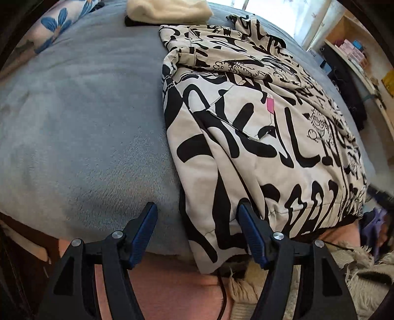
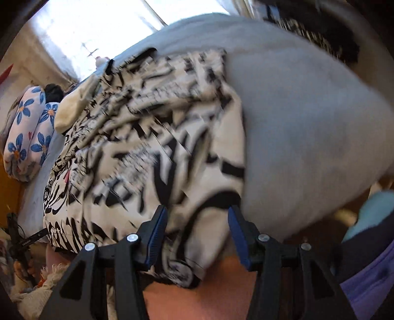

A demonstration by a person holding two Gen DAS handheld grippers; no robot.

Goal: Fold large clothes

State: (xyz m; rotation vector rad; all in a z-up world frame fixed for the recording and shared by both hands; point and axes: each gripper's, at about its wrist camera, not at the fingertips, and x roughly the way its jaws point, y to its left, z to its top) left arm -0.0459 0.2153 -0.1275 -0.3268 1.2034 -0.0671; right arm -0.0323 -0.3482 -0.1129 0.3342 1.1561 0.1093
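A large cream garment with bold black lettering (image 1: 258, 137) lies partly folded on a grey-blue blanket (image 1: 86, 123) covering a bed. My left gripper (image 1: 198, 211) is open, low over the garment's near left hem corner. Its right finger (image 1: 248, 221) is over the cloth and its left finger (image 1: 147, 221) over bare blanket. In the blurred right wrist view the same garment (image 2: 147, 147) fills the middle. My right gripper (image 2: 197, 214) is open over the near right hem corner, with cloth between the fingers but not pinched.
A folded cream cloth (image 1: 167, 9) and a blue-flowered pillow (image 1: 56, 24) lie at the far end of the bed. Shelves (image 1: 357, 49) stand on the right. A fringed rug (image 1: 357, 270) lies on the floor by the bed's pink edge (image 1: 160, 283). Purple fabric (image 2: 369, 278) shows at lower right.
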